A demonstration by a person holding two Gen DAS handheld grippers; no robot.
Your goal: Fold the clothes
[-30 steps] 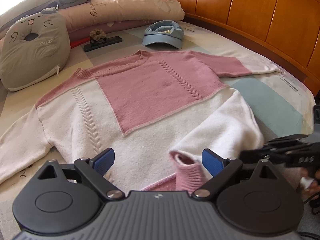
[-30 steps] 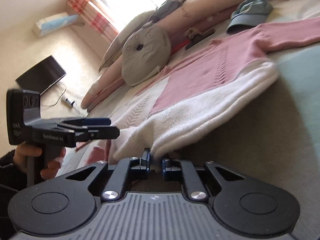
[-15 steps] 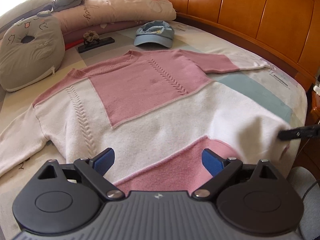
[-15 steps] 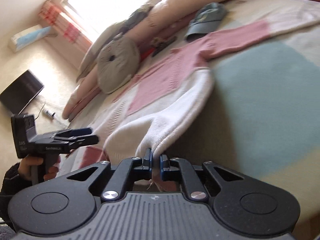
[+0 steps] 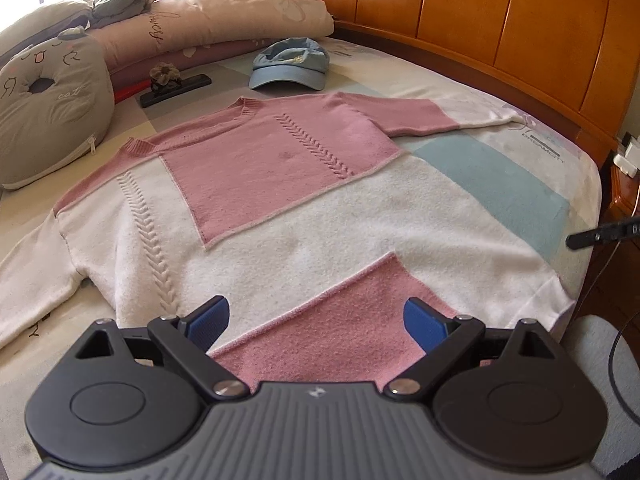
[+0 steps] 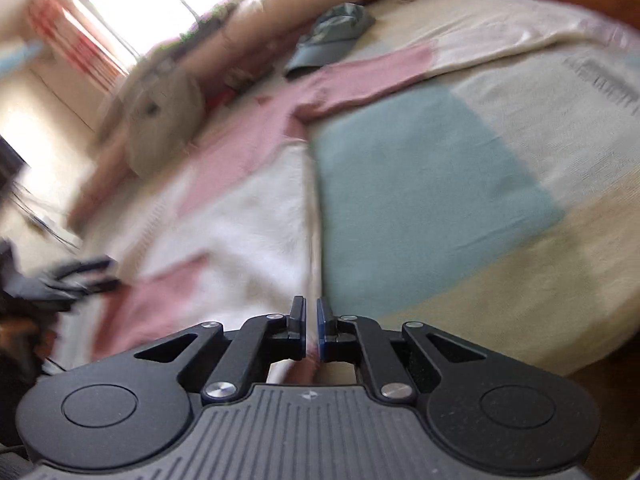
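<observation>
A pink and white knit sweater (image 5: 280, 208) lies spread flat, front up, on the bed (image 5: 500, 184), both sleeves out to the sides. My left gripper (image 5: 316, 312) is open just above the pink patch at the hem, holding nothing. My right gripper (image 6: 311, 308) hovers off the hem's right corner, and its dark tip (image 5: 576, 241) shows at the right edge of the left wrist view. Its fingers stand almost together with no cloth between them. The right wrist view is motion-blurred; the sweater (image 6: 248, 216) runs along its left half.
A blue cap (image 5: 290, 66) lies beyond the collar. A grey cat cushion (image 5: 48, 112), long pillows (image 5: 224, 16) and a black bar with a scrunchie (image 5: 172, 86) line the far side. The wooden headboard (image 5: 500, 28) bounds the right. A nightstand (image 5: 624, 184) stands past the corner.
The folded-up hem corner has been pulled out to the right and laid flat. My right gripper has come off the cloth and swung right and up. My left gripper stays open.
</observation>
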